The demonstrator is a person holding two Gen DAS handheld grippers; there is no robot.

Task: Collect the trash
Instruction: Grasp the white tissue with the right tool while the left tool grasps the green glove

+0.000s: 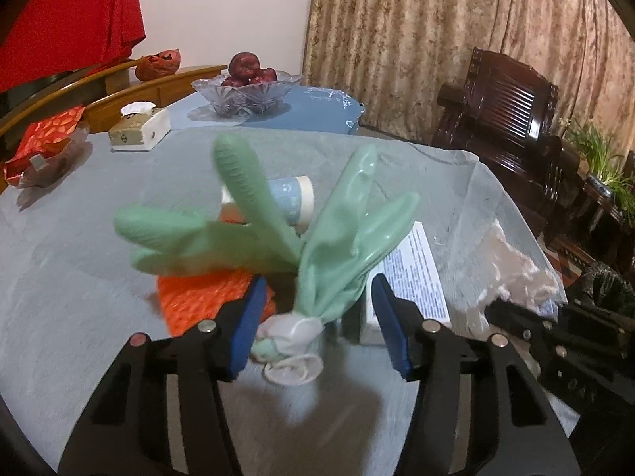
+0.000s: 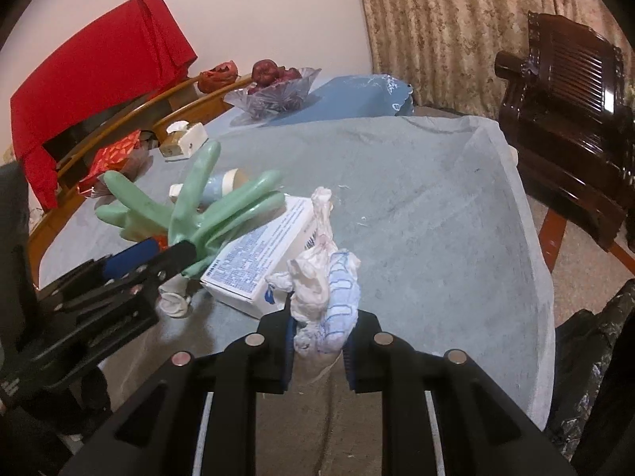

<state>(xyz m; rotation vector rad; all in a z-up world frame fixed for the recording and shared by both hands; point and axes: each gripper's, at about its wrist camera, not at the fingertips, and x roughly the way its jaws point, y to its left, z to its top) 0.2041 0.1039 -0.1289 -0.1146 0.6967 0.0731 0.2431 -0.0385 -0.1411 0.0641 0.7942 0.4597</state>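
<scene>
A puffed-up green rubber glove [image 1: 317, 254] with a knotted white cuff stands between the blue pads of my left gripper [image 1: 319, 329]. The jaws stand apart, and a gap shows between the cuff and the right pad. From the right wrist view the glove [image 2: 186, 214] rises above the left gripper [image 2: 166, 252]. My right gripper [image 2: 319, 353] is shut on a crumpled white and blue-printed tissue wad [image 2: 321, 297], held just above the grey tablecloth [image 2: 416, 206]. Behind the glove lie a white printed box [image 2: 258, 261], a tipped blue paper cup [image 1: 293, 198] and an orange mesh [image 1: 206, 297].
At the far side of the table are a tissue box [image 1: 139, 131], a glass bowl of red fruit [image 1: 246, 91] and a red wrapper in a dish [image 1: 43, 146]. A dark wooden chair [image 2: 571, 111] stands to the right. A black bag [image 2: 595, 357] sits below the table's right edge.
</scene>
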